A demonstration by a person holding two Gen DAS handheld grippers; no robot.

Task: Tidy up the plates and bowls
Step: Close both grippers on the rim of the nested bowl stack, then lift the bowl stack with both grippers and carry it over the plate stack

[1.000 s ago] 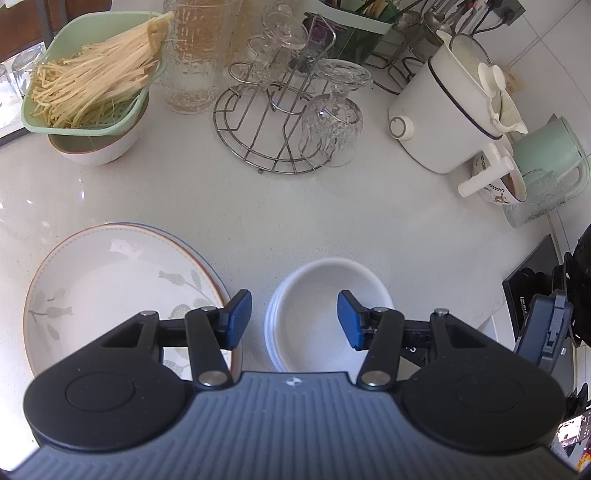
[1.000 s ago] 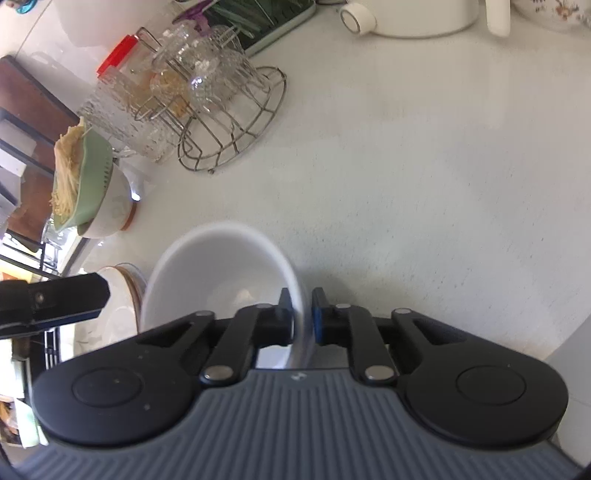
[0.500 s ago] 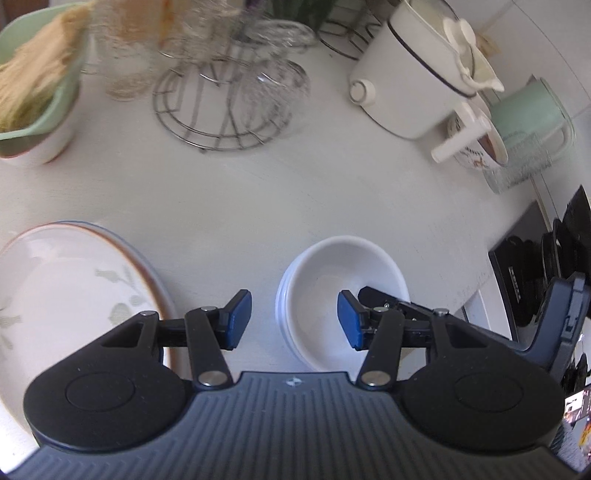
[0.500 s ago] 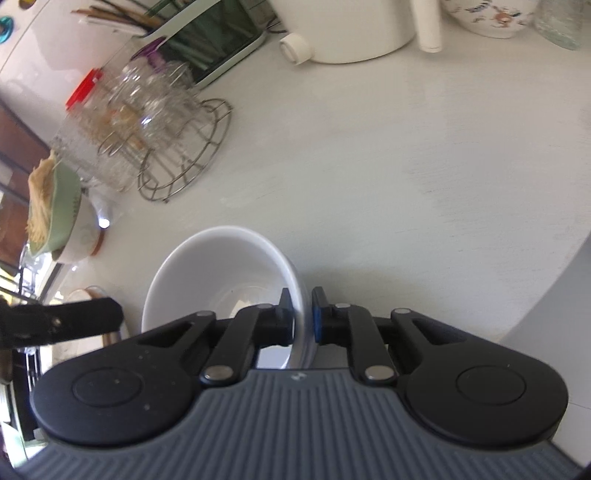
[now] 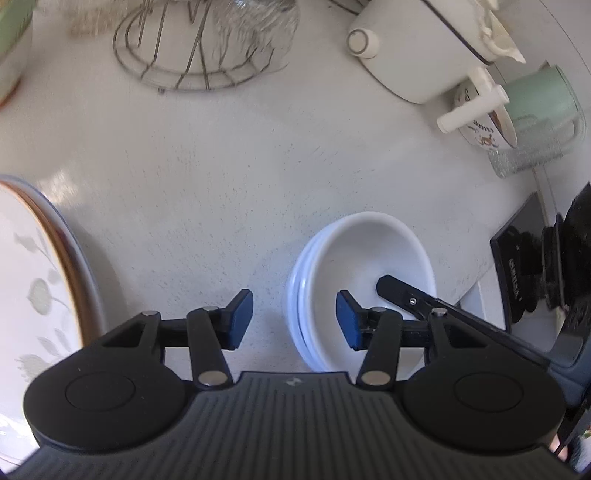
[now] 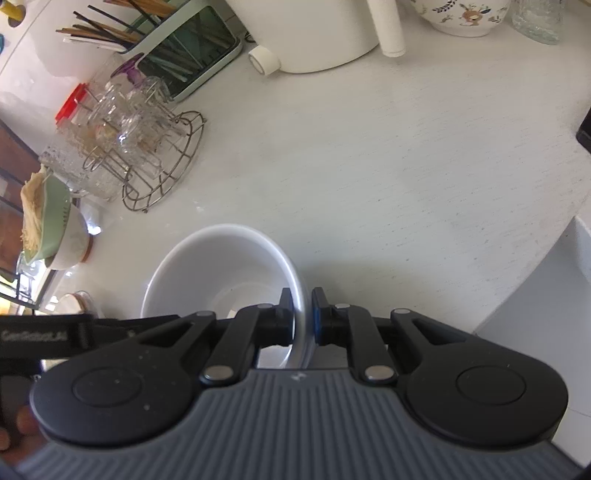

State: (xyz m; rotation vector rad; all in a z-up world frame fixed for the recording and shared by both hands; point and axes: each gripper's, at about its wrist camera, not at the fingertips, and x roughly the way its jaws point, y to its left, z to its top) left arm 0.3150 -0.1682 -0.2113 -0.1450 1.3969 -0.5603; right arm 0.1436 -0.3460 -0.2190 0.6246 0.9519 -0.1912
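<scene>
The widest open stretch is the middle of the white counter, from the bowls out toward the far wall. On the left, the stack of plates blocks that side, with bare counter between it and the bowls. Farther back, the wire rack with glasses narrows the way at the left. The white pot stands along the back, its handle jutting over the counter toward the patterned bowl and green kettle. On the right, a black appliance borders the counter edge just beside the bowls.
</scene>
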